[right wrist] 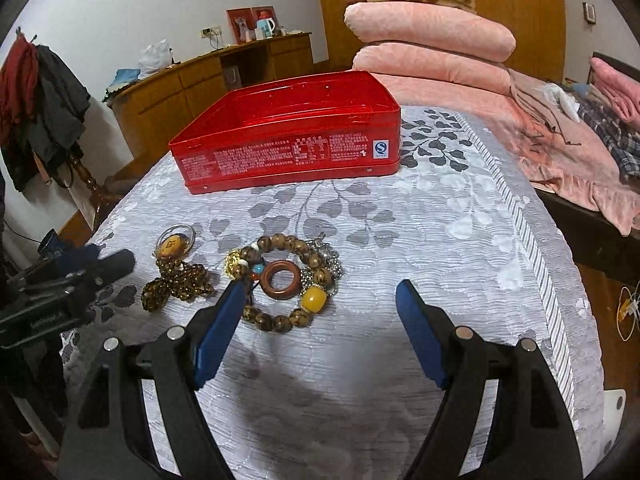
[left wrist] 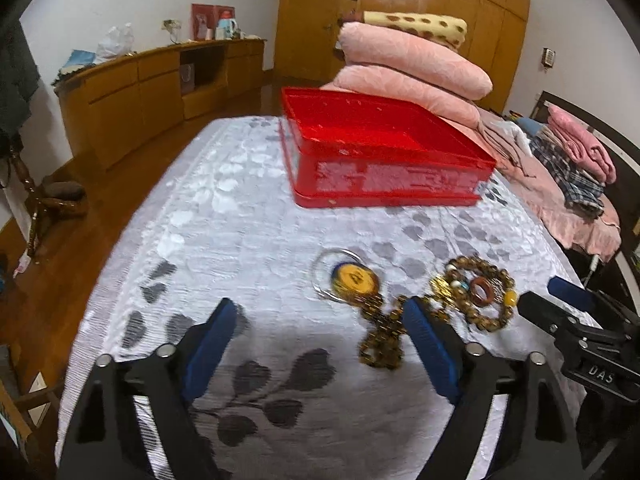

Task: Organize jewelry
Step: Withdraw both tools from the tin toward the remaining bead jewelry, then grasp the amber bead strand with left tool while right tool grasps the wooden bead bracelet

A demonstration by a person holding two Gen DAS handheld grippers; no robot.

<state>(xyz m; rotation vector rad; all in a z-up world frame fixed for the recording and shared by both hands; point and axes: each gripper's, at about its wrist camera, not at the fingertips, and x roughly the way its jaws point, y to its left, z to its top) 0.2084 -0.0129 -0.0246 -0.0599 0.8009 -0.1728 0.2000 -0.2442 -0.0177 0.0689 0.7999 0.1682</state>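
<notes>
An open red tin box (left wrist: 384, 180) (right wrist: 280, 156) stands on the grey leaf-patterned bedspread (left wrist: 240, 220) (right wrist: 420, 240). Nearer me lie a brown bead bracelet (left wrist: 476, 312) (right wrist: 280, 322) with a yellow bead and a brown ring (left wrist: 480, 291) (right wrist: 280, 280), an amber pendant (left wrist: 354, 280) (right wrist: 171, 246) on a clear ring, and a dark bead strand (left wrist: 380, 340) (right wrist: 176, 284). My left gripper (left wrist: 320, 307) (right wrist: 108, 258) is open just short of the pendant and strand. My right gripper (right wrist: 322, 286) (left wrist: 556, 300) is open over the bracelet's near right side. Neither holds anything.
Pink pillows (left wrist: 412, 68) (right wrist: 432, 40) are stacked behind the box. Folded clothes (left wrist: 576, 160) lie at the far right. A wooden sideboard (left wrist: 140, 92) (right wrist: 192, 84) runs along the left wall, with wooden floor (left wrist: 60, 240) below the bed's left edge.
</notes>
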